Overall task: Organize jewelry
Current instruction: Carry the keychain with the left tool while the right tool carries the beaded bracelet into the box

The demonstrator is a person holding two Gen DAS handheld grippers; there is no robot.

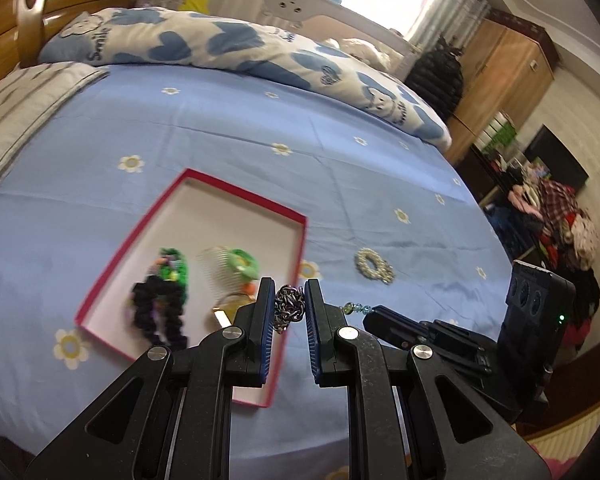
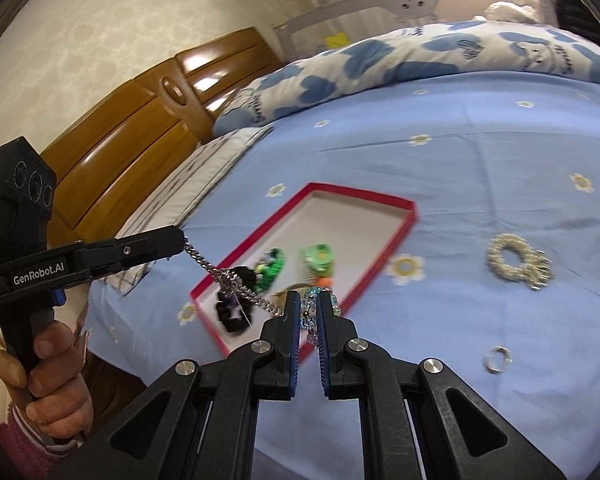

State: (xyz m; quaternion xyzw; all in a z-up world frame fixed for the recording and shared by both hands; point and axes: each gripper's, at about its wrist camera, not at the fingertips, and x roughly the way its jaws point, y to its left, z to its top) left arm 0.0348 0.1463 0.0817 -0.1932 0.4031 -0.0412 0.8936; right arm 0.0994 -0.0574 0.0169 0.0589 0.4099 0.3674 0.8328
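chain: silver metal link chain with glass beads, light, limp, slippery; sags between the ends held
left gripper: closed on the chain's bunched links
right gripper: closed on the beaded end
grasp: ends best; beads judged fragile
target: red-rimmed shallow box on the bed

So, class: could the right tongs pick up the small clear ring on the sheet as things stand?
Probably not yet: the right tongs are shut on the beaded chain, though the ring lies unobstructed.

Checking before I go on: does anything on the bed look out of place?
Yes. A pearl bracelet and a small ring lie loose on the blue sheet, outside the red box. Nothing looks spilled or damaged.
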